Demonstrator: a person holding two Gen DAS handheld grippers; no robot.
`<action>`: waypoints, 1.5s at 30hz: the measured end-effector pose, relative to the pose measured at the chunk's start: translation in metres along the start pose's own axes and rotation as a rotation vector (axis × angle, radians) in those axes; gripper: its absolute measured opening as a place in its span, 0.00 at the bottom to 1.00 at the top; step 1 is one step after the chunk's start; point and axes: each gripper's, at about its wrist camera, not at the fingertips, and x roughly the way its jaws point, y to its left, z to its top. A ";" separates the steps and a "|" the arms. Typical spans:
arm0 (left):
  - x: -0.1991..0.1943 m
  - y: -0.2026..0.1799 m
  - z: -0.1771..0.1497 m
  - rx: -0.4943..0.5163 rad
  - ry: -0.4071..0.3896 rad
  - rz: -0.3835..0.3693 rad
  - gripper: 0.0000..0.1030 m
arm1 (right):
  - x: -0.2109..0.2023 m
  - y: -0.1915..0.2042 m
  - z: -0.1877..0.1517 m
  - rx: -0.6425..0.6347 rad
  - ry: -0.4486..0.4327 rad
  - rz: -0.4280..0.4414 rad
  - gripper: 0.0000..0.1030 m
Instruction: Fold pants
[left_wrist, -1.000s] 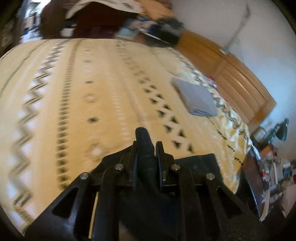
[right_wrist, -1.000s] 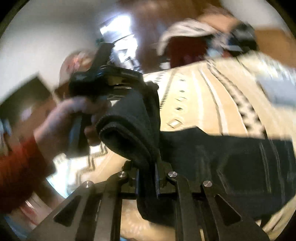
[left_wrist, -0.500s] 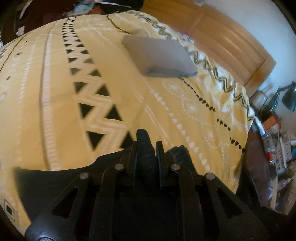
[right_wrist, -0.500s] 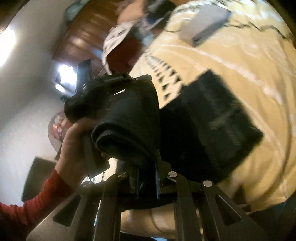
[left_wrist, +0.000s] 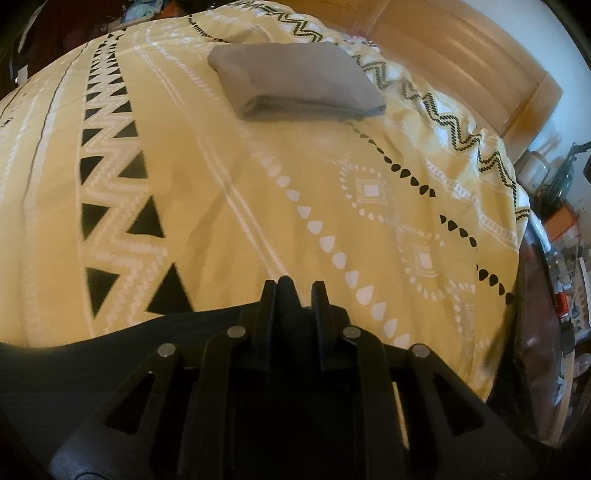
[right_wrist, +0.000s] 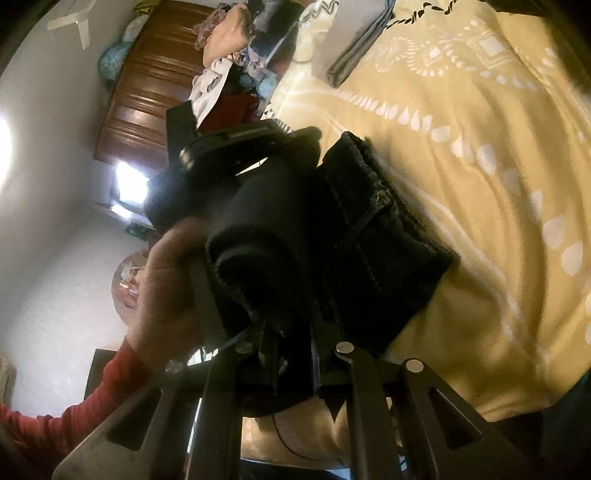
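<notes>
Black, thick-seamed denim pants (right_wrist: 373, 236), folded into a layered bundle, lie on a yellow patterned bedspread (left_wrist: 229, 177). The left gripper (left_wrist: 293, 291) pinches a dark fold of them; the right gripper (right_wrist: 291, 332) likewise clamps a rolled cloth edge. A hand (right_wrist: 166, 284) in a red ribbed sleeve grips the left tool. A flat grey folded cloth (left_wrist: 295, 79) rests well apart, near a wooden headboard (left_wrist: 472, 55).
</notes>
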 end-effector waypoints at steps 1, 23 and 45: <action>0.003 -0.003 0.000 0.001 0.000 0.001 0.18 | -0.003 -0.002 0.000 0.007 -0.002 0.003 0.14; -0.104 0.065 -0.063 -0.016 -0.147 0.148 0.77 | -0.025 0.005 0.031 -0.212 0.074 -0.251 0.31; -0.138 0.151 -0.137 -0.197 -0.102 0.222 0.76 | -0.015 0.018 0.020 -0.450 0.179 -0.458 0.31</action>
